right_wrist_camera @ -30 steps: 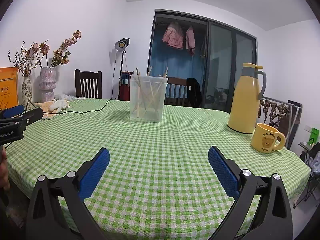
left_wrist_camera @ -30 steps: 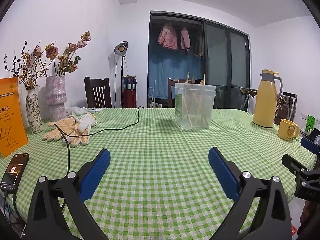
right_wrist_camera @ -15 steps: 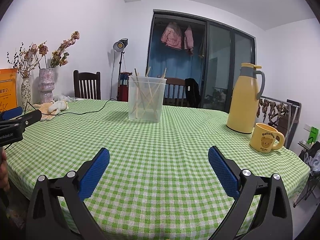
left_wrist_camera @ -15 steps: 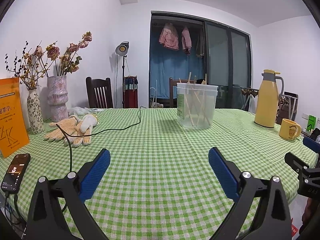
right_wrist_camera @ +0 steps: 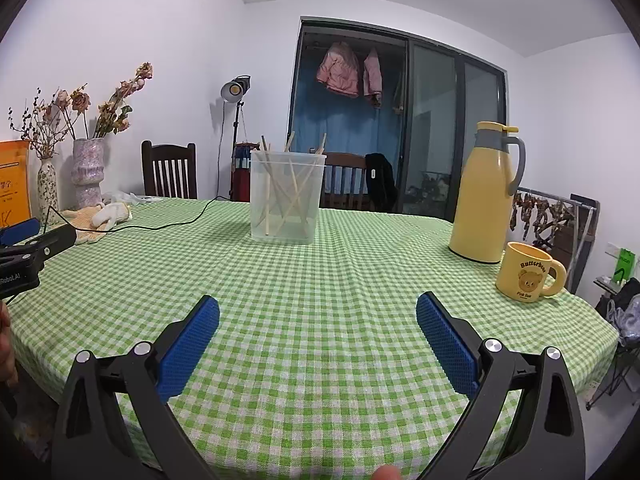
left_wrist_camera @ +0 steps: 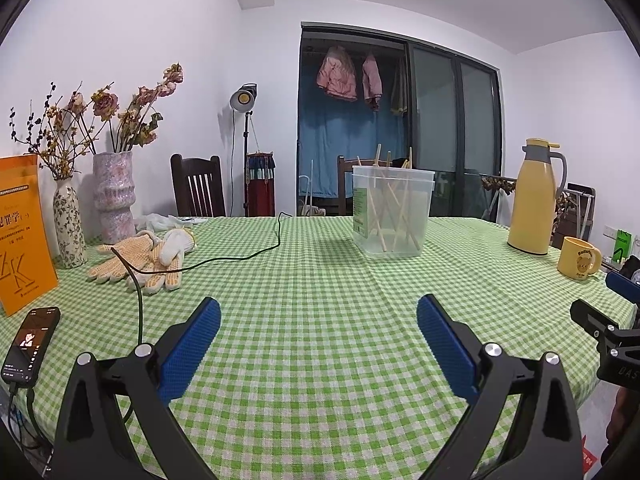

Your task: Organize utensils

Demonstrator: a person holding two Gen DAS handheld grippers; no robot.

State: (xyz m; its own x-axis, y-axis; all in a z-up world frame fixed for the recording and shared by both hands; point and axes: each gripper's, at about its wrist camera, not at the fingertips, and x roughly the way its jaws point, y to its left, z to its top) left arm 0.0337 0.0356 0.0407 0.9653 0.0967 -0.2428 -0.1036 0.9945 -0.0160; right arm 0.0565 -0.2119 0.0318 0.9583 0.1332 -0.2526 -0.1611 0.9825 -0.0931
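Chopsticks [left_wrist_camera: 390,204] stand loose in the clear tub [right_wrist_camera: 286,196] far across the checked cloth [left_wrist_camera: 320,300]. Left gripper [left_wrist_camera: 318,320] and right gripper [right_wrist_camera: 318,320] hover low at the near edge — jaws spread wide, holding nothing. Versus 1 s ago: both views slightly drawn back — tub unmoved.

Left claw [left_wrist_camera: 318,326]: jaws spread wide, nothing between the blue pads [left_wrist_camera: 188,350], held level and low, pointing forward.
Right claw [right_wrist_camera: 318,326]: spread just as wide, empty, same level pose, side by side with the left.
Person: a fingertip [right_wrist_camera: 386,472] shows under the right claw.
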